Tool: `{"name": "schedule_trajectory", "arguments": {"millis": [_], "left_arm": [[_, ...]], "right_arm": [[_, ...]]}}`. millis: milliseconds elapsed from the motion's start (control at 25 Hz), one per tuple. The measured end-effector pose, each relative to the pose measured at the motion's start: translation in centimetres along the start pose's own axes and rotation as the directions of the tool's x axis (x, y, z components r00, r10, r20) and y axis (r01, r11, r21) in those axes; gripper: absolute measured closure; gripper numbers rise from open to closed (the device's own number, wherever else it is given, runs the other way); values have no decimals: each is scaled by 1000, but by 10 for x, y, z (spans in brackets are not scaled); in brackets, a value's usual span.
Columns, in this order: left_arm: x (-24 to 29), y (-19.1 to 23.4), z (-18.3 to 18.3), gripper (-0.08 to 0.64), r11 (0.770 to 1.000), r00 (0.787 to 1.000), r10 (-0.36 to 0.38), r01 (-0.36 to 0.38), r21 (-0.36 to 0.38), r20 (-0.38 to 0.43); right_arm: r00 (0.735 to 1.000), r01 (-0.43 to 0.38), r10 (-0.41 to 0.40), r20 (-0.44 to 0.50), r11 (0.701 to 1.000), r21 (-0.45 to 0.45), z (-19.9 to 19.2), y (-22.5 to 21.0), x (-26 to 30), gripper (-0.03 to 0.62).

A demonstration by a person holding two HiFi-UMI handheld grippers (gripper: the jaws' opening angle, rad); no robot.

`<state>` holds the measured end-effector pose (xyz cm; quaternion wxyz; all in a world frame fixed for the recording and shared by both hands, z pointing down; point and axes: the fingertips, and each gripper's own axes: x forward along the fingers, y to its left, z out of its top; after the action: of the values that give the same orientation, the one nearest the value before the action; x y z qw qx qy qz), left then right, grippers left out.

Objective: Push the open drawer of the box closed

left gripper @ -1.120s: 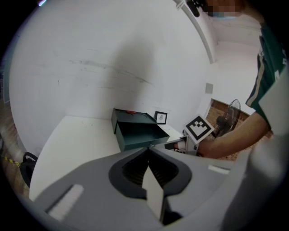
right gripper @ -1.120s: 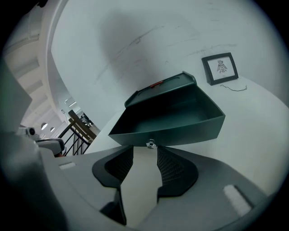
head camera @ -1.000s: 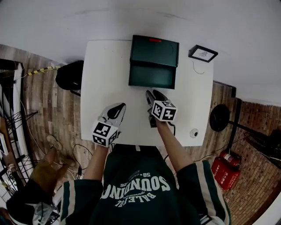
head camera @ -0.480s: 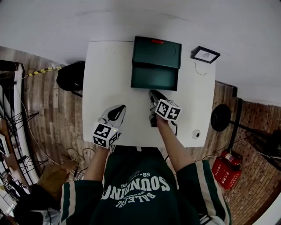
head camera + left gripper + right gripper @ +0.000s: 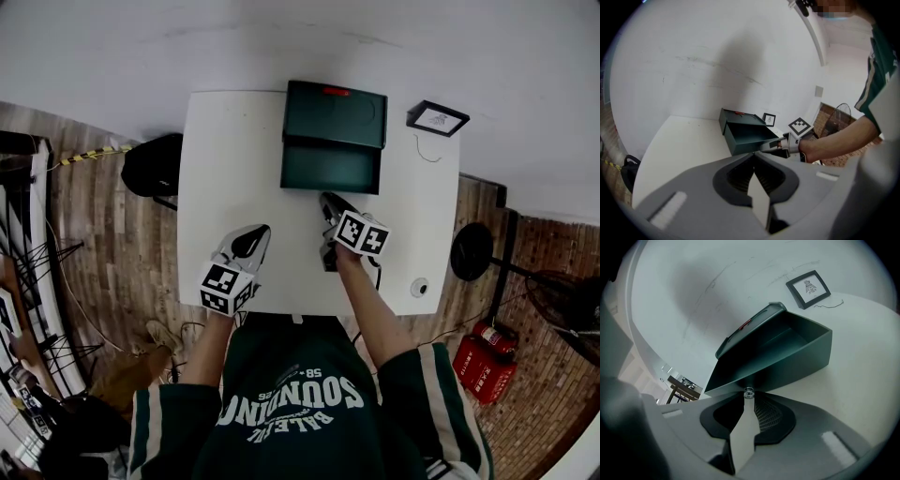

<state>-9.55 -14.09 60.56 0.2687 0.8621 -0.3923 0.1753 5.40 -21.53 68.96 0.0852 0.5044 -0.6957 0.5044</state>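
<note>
Head view: the dark green box point(image 5: 336, 112) stands at the far middle of the white table point(image 5: 225, 169), its drawer point(image 5: 333, 169) pulled out toward the near edge. The drawer's long side runs left to right, so closing it means a straight push away, toward the far side. The right gripper point(image 5: 328, 200) has its tips at the drawer's near face, a little left of its middle. The left gripper point(image 5: 251, 234) rests on the table at near left, well apart from the box, so the right one is plainly the closer.

Left gripper view: its jaws are pressed together with nothing between them. The box point(image 5: 736, 117) and open drawer point(image 5: 752, 136) lie ahead and to the right, with the right gripper point(image 5: 771, 146) at the drawer front.

Right gripper view: the drawer point(image 5: 787, 352) fills the far side, open and empty, directly ahead of the jaws. The right gripper point(image 5: 748, 399) has its jaws narrow, and the small drawer knob point(image 5: 749, 392) sits right at their tips. It looks pinched between the pads, though at this angle I would not swear to firm contact
</note>
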Motion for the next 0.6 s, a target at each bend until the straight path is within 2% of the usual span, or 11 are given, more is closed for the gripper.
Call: {"name": "schedule_trajectory", "arguments": {"millis": [600], "left_arm": [[2, 10, 1, 508, 1000, 1000, 3, -3, -16, -7]], "right_arm": [[1000, -12, 12, 0, 1000, 21, 21, 2, 14, 523]]}}
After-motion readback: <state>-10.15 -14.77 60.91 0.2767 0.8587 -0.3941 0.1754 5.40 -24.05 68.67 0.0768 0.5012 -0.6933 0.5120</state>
